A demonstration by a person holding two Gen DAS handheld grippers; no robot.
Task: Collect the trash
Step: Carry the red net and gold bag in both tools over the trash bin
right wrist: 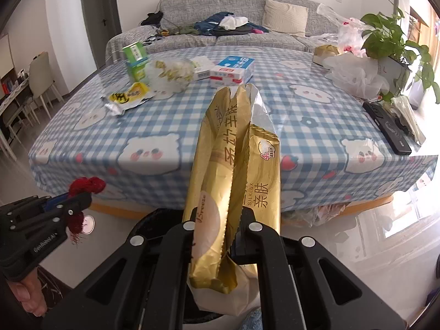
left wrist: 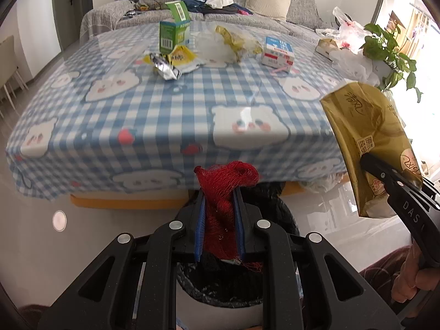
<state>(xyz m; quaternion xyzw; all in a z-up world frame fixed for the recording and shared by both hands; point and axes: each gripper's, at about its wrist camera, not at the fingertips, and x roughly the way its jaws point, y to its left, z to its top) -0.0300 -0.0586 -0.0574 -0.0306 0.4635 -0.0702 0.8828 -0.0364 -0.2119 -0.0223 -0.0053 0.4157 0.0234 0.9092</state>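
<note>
My left gripper (left wrist: 219, 200) is shut on a bunched red mesh net (left wrist: 224, 192), held off the table's near edge above a black-lined trash bin (left wrist: 220, 288). My right gripper (right wrist: 233, 220) is shut on an empty gold tissue wrapper (right wrist: 236, 165), which stands up between its fingers over the same bin (right wrist: 148, 225). Each view catches the other gripper: the right gripper (left wrist: 368, 162) with the gold wrapper (left wrist: 368, 137) at the right, the left gripper (right wrist: 88, 192) with the red net (right wrist: 86, 185) at the left. More litter lies on the checked tablecloth (left wrist: 154, 115).
On the table are a green carton (left wrist: 172, 34), a yellow foil packet (left wrist: 176, 59), a clear bag with yellow scraps (left wrist: 233, 42), a blue-and-white box (left wrist: 277, 51), white plastic bags (right wrist: 354, 74), a potted plant (right wrist: 393, 46) and a black remote (right wrist: 385, 126). A grey sofa (right wrist: 247, 8) stands behind.
</note>
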